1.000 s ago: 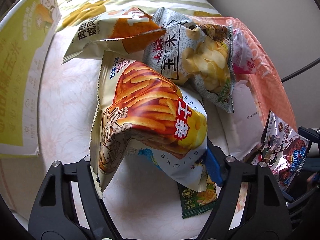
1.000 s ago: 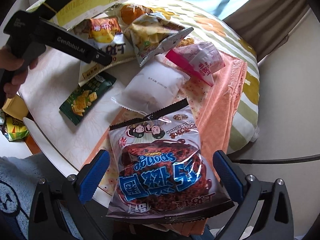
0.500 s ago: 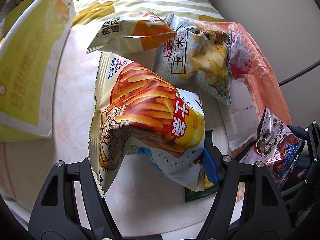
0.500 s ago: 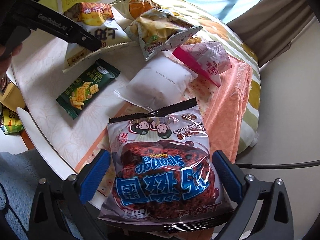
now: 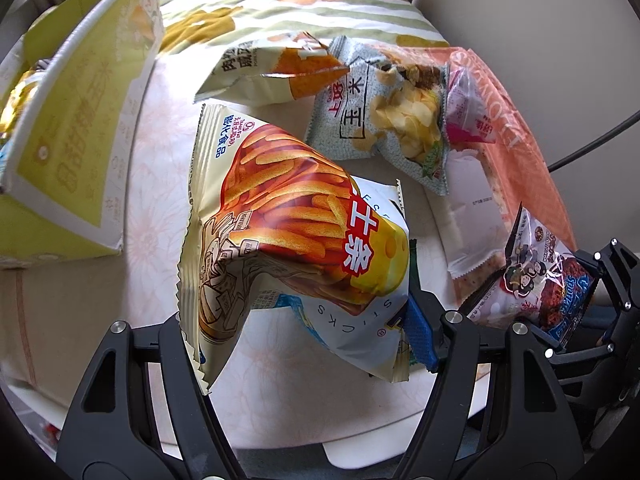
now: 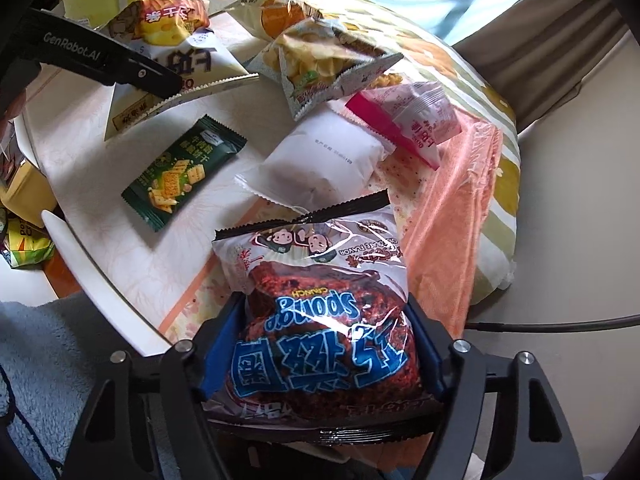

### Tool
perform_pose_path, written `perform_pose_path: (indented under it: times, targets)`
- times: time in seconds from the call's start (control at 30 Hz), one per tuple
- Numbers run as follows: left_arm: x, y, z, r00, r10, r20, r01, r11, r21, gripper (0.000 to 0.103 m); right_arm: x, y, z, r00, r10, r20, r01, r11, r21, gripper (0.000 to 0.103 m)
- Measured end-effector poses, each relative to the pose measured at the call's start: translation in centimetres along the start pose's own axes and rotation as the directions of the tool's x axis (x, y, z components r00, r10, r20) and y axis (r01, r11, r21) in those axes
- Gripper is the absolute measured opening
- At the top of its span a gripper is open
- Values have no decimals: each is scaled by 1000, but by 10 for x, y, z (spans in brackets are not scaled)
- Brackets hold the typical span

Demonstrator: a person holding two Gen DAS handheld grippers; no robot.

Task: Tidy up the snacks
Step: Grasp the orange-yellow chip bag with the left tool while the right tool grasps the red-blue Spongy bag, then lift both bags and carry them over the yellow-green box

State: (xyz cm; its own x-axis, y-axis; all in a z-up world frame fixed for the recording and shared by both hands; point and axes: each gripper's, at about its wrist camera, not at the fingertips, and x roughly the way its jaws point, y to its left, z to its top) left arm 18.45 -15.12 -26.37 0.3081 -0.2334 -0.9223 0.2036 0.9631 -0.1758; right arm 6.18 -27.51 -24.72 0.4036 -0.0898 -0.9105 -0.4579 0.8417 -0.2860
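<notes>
My left gripper (image 5: 308,332) is shut on a cheese sticks bag (image 5: 292,236) and holds it lifted above the white table (image 5: 160,184); the bag also shows in the right wrist view (image 6: 168,36). My right gripper (image 6: 320,352) is shut on a Sponge Crunch bag (image 6: 324,328), held at the table's near edge; that bag also shows in the left wrist view (image 5: 540,280). A yellow-green carton (image 5: 76,128) stands open at the left.
On the table lie a green cracker packet (image 6: 180,172), a white packet (image 6: 324,160), a pink packet (image 6: 416,120), a grey chips bag (image 5: 384,116) and an orange-white bag (image 5: 276,72). An orange cloth (image 6: 448,216) covers the right side. A striped cushion (image 5: 280,4) lies behind.
My right gripper has closed on the Sponge Crunch bag. My left gripper has lifted the cheese sticks bag and moved left toward the carton.
</notes>
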Motion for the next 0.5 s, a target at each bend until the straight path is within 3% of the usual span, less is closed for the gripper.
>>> perform_pose_path:
  times: [0.27,0.5]
  targets:
    - [-36,0,1,999,0,46,1,1000,-1,69,-32,-11,12,999,-14,40,11,998,69,70]
    - [-86,16,11,992,-8,125,11,1000,-24,69,-58,-15,48,994,7,107,-22,990,140,70]
